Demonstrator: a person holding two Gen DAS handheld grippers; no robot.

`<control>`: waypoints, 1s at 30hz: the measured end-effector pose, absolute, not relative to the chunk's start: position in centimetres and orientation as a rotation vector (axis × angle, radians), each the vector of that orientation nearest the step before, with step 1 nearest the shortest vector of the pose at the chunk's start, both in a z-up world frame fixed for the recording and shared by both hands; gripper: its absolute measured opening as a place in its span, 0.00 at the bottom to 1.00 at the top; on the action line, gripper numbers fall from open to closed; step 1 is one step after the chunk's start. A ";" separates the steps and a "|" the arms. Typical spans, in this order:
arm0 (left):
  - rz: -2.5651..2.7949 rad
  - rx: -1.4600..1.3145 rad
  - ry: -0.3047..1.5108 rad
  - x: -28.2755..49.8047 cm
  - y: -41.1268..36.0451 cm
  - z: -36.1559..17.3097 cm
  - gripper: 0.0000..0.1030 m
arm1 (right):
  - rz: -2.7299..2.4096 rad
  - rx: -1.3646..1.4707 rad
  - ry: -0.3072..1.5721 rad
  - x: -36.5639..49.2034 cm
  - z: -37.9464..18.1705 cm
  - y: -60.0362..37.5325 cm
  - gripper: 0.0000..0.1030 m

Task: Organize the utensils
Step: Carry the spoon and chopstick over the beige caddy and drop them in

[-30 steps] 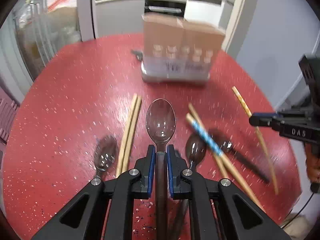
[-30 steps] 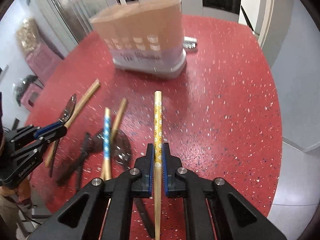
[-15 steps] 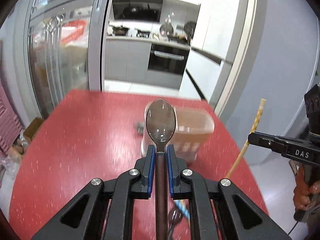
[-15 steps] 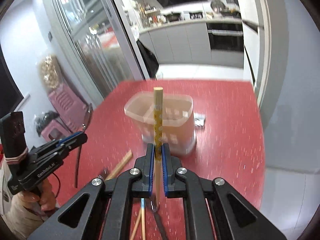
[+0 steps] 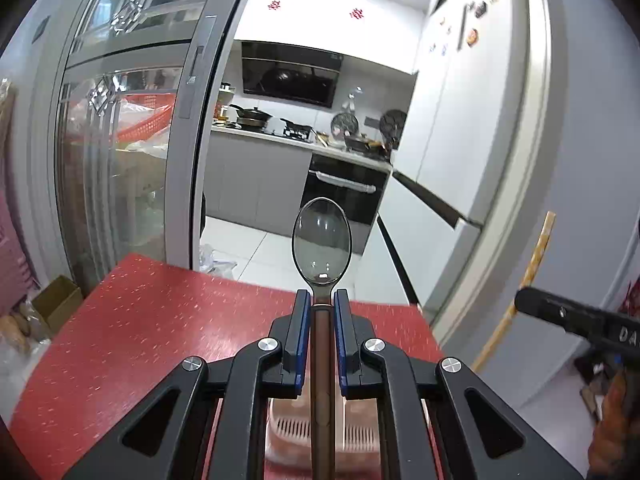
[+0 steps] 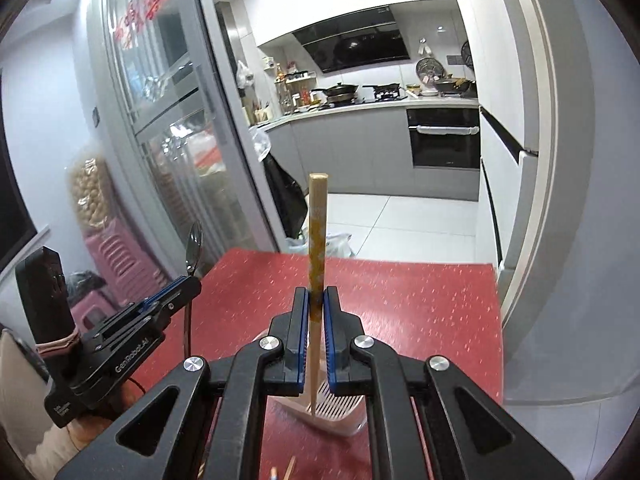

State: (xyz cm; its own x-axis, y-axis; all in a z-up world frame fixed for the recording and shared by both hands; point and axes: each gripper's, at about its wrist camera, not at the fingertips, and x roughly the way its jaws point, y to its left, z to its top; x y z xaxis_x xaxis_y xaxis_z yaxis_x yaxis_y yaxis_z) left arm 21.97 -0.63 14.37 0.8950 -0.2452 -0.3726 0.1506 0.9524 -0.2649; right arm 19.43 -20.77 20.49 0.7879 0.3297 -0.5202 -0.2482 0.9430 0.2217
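My left gripper is shut on a dark spoon, held upright with the bowl up, over the pink utensil holder seen below the fingers. My right gripper is shut on a wooden chopstick with a yellow pattern, upright, its lower tip inside the holder. The left gripper with the spoon shows at left in the right wrist view. The right gripper's fingers and the chopstick show at right in the left wrist view.
The red speckled table lies below both grippers. Chopstick tips lie on the table near its front edge. Beyond the table are a glass sliding door, a kitchen counter with an oven, and a white wall at right.
Both grippers have lifted their utensils off the table, tilted them upright and moved over the holder. The holder has dropped from mid-view to under the fingers.
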 end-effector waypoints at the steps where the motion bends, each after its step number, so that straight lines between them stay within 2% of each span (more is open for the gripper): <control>1: -0.207 -0.246 0.410 22.7 -0.7 14.4 0.35 | 0.312 0.143 0.587 20.0 20.3 -20.7 0.08; 6: -0.202 -0.244 0.373 25.3 -1.6 13.1 0.35 | 0.308 0.115 0.595 22.0 19.0 -20.1 0.08; 13: -0.197 -0.247 0.423 27.7 -2.4 10.5 0.35 | 0.336 0.134 0.608 23.8 18.6 -20.0 0.08; 23: -0.179 -0.247 0.406 27.9 -2.6 9.9 0.35 | 0.362 0.113 0.577 24.4 19.1 -19.0 0.08; 30: -0.164 -0.227 0.418 27.7 -3.0 8.1 0.35 | 0.346 0.111 0.587 24.5 16.2 -19.0 0.08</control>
